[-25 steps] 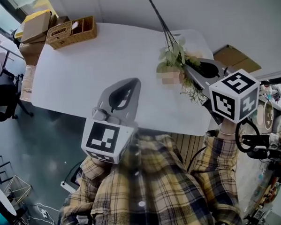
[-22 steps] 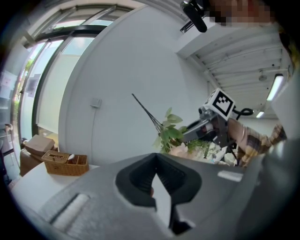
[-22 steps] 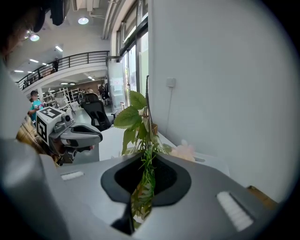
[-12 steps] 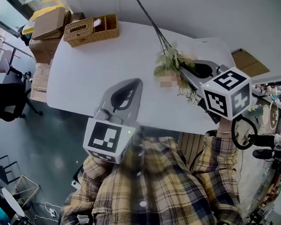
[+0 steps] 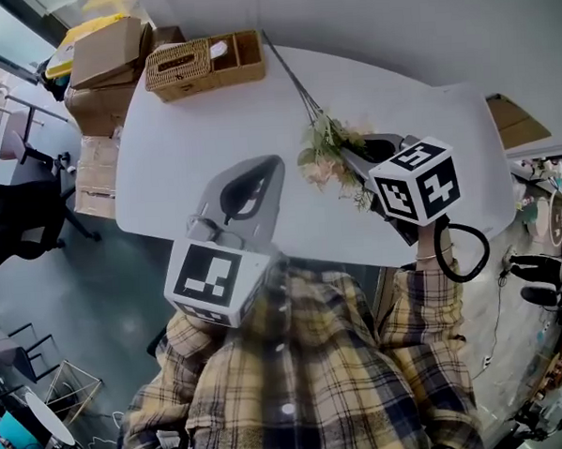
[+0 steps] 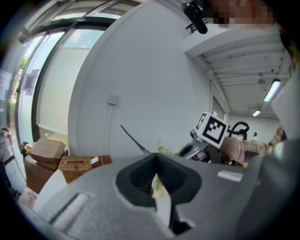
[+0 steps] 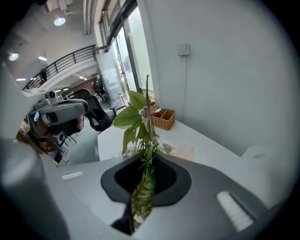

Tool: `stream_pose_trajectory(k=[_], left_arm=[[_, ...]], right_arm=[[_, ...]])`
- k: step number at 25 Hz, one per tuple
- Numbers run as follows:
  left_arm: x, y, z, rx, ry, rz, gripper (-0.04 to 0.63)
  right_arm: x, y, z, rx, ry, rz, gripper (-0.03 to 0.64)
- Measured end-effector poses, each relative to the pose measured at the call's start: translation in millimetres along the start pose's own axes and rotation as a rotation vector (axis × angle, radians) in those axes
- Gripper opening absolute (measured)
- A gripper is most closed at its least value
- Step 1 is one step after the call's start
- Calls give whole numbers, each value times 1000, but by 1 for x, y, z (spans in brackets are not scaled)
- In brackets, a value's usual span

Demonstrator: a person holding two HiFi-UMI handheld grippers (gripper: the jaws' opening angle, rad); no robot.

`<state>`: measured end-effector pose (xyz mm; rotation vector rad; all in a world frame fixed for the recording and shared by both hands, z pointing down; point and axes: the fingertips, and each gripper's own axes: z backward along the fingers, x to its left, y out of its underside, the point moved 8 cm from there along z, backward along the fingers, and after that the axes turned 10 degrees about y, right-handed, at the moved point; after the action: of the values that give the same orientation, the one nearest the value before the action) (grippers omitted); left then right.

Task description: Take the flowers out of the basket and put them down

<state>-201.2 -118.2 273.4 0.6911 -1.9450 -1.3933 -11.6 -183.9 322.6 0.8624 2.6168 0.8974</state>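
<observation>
Already the flowers (image 5: 321,159) are clear of the basket (image 5: 205,63), so by my reading the taking-out is done and the putting-down is the step in hand.

At the left, the left gripper (image 5: 275,163) hangs over the near edge of the table (image 5: 183,149). Its jaws are pressed together on nothing, and in its own view only a thin slit shows at the left gripper (image 6: 158,183). It takes no part in the carry. The wicker basket sits well apart from it, at the far left corner of the table.

Toward the middle, the flowers sit over bare tabletop. Their long dark stem slants away toward the right end of the basket. Whether any of it touches the table I cannot tell.

At the right, the right gripper (image 5: 345,155) pinches the flowers at the leafy head. In its own view a green sprig runs through the closed jaws of the right gripper (image 7: 142,186), with the broad leaves and stem of the flowers (image 7: 135,115) rising beyond the tips.

The next move, I judge, calls for lowering the bunch until it lies along the bare table, then spreading the jaws without dragging the sprig.
</observation>
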Motion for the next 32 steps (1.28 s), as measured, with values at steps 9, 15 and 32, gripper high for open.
stream_pose_trajectory(k=[9, 15, 32], left_arm=[[29, 13, 3, 20, 17, 24, 0], [32, 20, 4, 17, 30, 43, 0], [54, 29, 7, 21, 29, 60, 0]], right_arm=[[17, 27, -66, 138, -30, -42, 34], [25, 55, -98, 235, -41, -62, 35], [35, 80, -177, 289, -112, -144, 104]])
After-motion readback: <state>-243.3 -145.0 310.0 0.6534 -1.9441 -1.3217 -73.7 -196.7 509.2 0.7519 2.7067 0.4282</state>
